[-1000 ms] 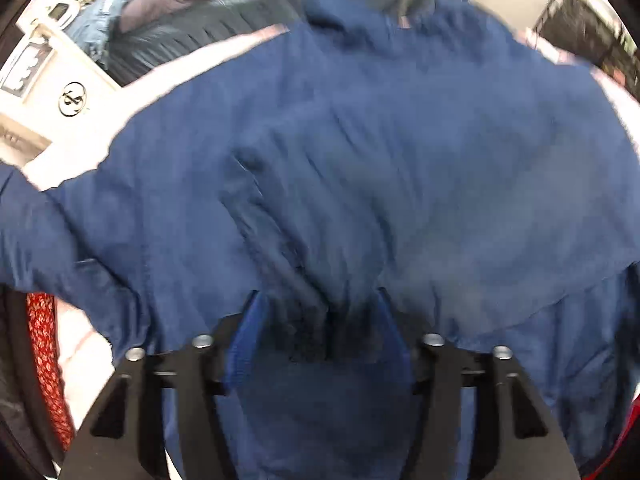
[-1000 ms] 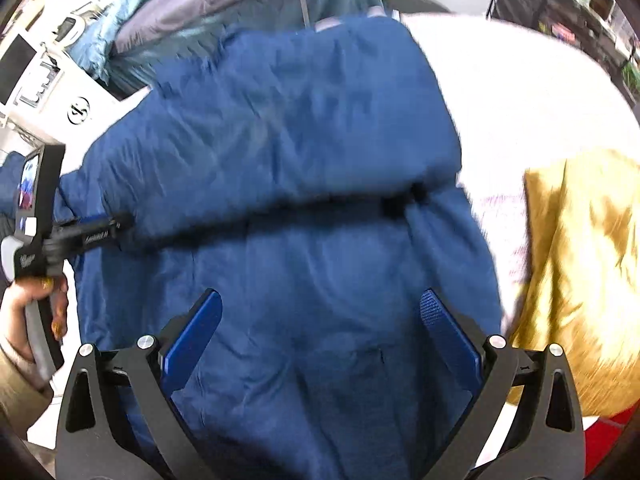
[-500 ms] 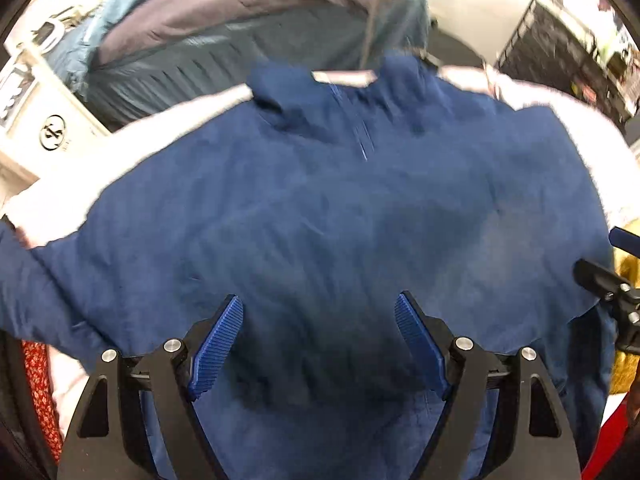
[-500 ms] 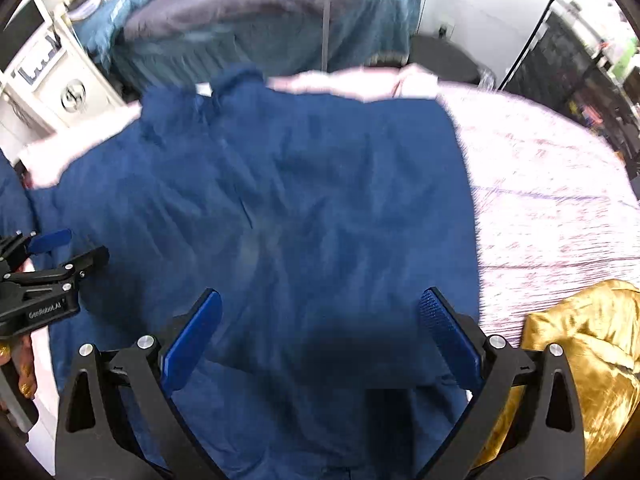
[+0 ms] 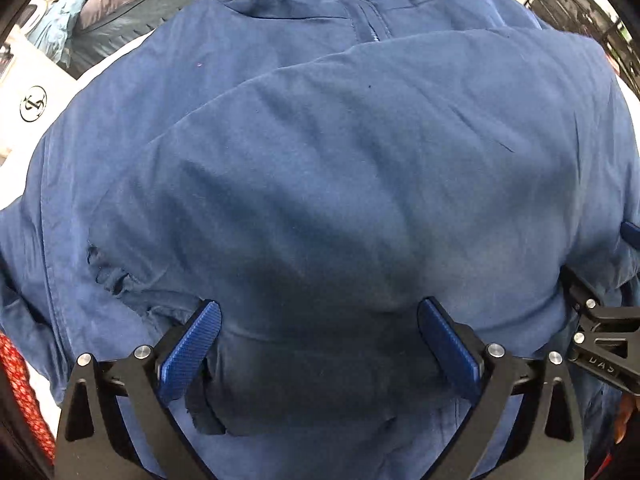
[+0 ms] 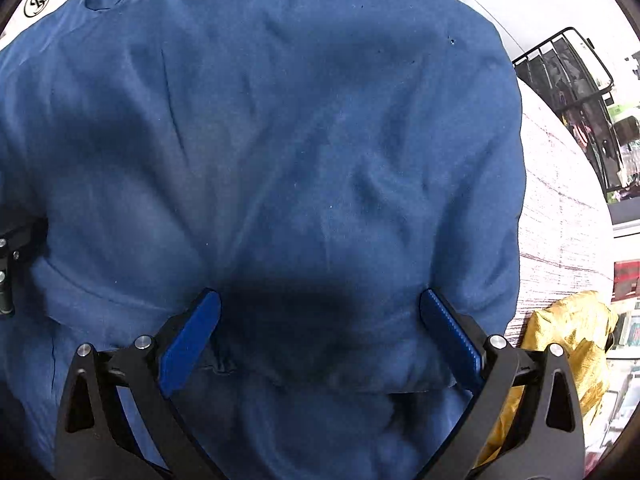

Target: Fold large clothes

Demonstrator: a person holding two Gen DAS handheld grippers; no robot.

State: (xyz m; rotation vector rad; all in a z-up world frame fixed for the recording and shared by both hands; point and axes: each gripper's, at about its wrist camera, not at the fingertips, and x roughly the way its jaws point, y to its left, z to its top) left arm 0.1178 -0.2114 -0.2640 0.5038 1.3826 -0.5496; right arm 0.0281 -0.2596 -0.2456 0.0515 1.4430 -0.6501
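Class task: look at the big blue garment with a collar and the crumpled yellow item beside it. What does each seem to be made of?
Big blue collared garment: likely matte woven cotton or a blend; soft creases, no shine, stitched seams.
Crumpled yellow item: looks like glossy satin or a foil-like synthetic; bright highlights on sharp crinkles. Exact fibre cannot be told.

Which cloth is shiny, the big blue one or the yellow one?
The crumpled gold-yellow cloth is shiny and glints in the light. The big blue jacket beside it looks dull and matte.

A cluttered home room: heaped clothes [image 5: 120, 12] behind the blue jacket [image 5: 340, 180], a black wire rack [image 6: 568, 92] right of it.
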